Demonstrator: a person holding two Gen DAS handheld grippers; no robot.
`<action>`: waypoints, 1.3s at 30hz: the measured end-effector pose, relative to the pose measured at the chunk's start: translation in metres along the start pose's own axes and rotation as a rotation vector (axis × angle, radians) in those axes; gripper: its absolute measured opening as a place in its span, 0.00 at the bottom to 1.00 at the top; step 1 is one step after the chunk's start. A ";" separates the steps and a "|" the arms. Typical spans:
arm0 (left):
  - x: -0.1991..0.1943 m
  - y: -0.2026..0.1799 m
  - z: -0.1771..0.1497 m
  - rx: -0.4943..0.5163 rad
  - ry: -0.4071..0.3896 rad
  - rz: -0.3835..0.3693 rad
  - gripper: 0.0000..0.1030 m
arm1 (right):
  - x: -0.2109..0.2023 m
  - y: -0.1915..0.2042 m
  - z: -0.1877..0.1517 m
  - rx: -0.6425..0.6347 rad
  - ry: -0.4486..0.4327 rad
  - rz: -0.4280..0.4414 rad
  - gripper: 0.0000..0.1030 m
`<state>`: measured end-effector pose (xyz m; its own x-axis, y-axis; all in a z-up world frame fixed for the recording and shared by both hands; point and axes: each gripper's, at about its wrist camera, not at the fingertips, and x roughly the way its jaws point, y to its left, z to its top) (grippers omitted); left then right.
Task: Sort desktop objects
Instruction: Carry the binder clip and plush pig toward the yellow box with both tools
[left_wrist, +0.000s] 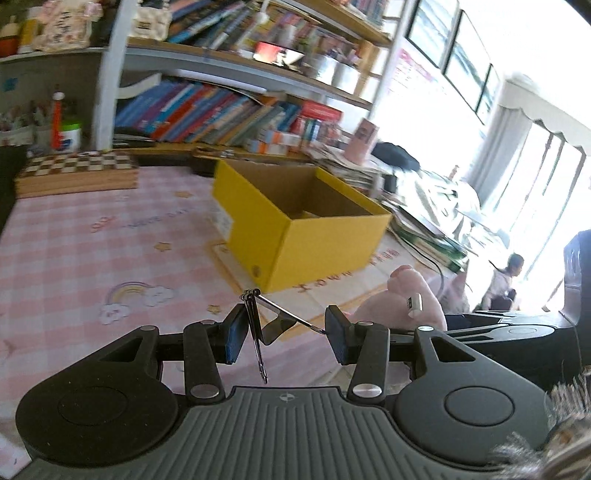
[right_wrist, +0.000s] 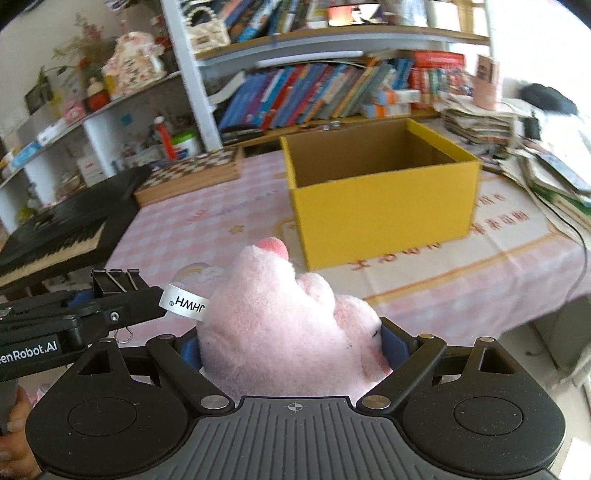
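Scene: two hand-held grippers hover over a table (right_wrist: 221, 206) covered in a pink checked cloth, a bookshelf (right_wrist: 325, 92) behind.
Left gripper (left_wrist: 284, 334): its fingers are partly spread yet gripping a black binder clip (left_wrist: 267, 325), low centre of the left view. One wire handle rests on the right finger pad (left_wrist: 338, 338); the other handle hangs loose toward the camera.
Right gripper (right_wrist: 291, 349): its fingers pinch a pink plush toy (right_wrist: 284, 325), lower centre of the right view, its white tag (right_wrist: 184, 302) sticking out to the left.
Yellow box (right_wrist: 384, 199): open-topped, upper centre-right of the right view, standing on the table beyond both grippers. Its floor is mostly hidden.
Risk, clip: the hold looks light, across wire rather than the body, so a tilt or jolt could probably let it swing free and drop short of the box.
Risk, plush: soft filling may squeeze out of the grip, or the bulky toy may catch the box rim.
Risk, crowding: the left gripper sits just beside the plush tag, so the two could bump on the way in.
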<state>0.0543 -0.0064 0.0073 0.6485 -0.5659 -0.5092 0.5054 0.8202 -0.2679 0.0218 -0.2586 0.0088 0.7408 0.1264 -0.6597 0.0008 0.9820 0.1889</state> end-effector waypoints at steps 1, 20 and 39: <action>0.001 -0.002 0.000 0.007 0.004 -0.008 0.42 | -0.001 -0.002 0.000 0.007 -0.001 -0.006 0.89; 0.050 -0.044 0.020 0.072 0.042 -0.101 0.41 | -0.004 -0.056 0.011 0.063 -0.016 -0.072 0.89; 0.100 -0.080 0.086 0.089 -0.094 -0.021 0.42 | 0.014 -0.115 0.094 0.007 -0.144 0.032 0.89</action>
<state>0.1279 -0.1358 0.0477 0.6854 -0.5916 -0.4245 0.5654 0.7998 -0.2018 0.0948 -0.3828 0.0464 0.8291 0.1354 -0.5424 -0.0197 0.9767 0.2137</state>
